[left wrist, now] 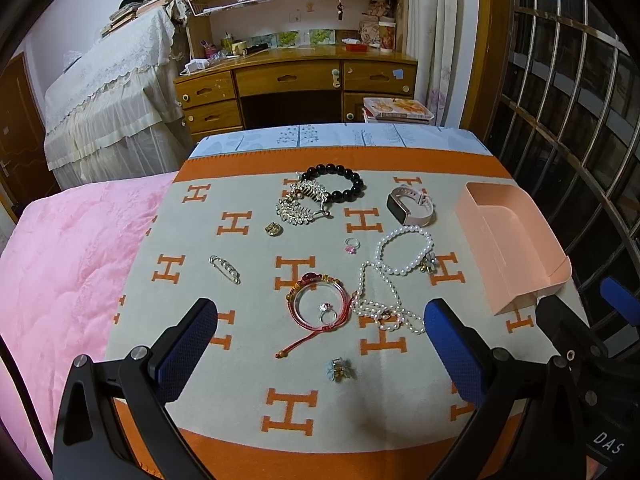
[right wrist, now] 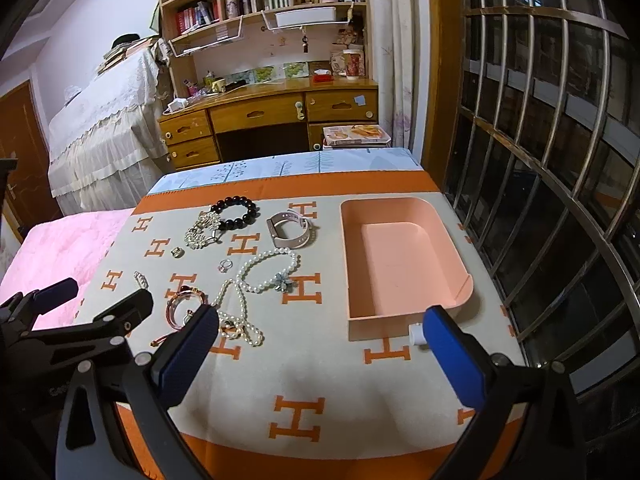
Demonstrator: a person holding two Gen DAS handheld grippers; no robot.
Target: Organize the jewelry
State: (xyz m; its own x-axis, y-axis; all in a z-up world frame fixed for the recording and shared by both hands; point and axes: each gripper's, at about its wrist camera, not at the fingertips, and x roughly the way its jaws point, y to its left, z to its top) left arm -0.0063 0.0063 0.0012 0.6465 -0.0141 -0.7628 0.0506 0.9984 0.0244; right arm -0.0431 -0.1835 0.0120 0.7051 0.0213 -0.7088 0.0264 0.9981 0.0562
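Both grippers hang spread wide, holding nothing. Between the left gripper's fingers lies a red cord bracelet ringing a small ring. The right gripper's finger hides part of the pearl necklace; just ahead sits the empty pink tray. "DAS" shows, cut off, on the right gripper's body. The blanket repeats orange "H" letters.

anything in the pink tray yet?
No. In the right wrist view the pink tray shows only its bare floor, while the black bead bracelet and the watch lie on the blanket.
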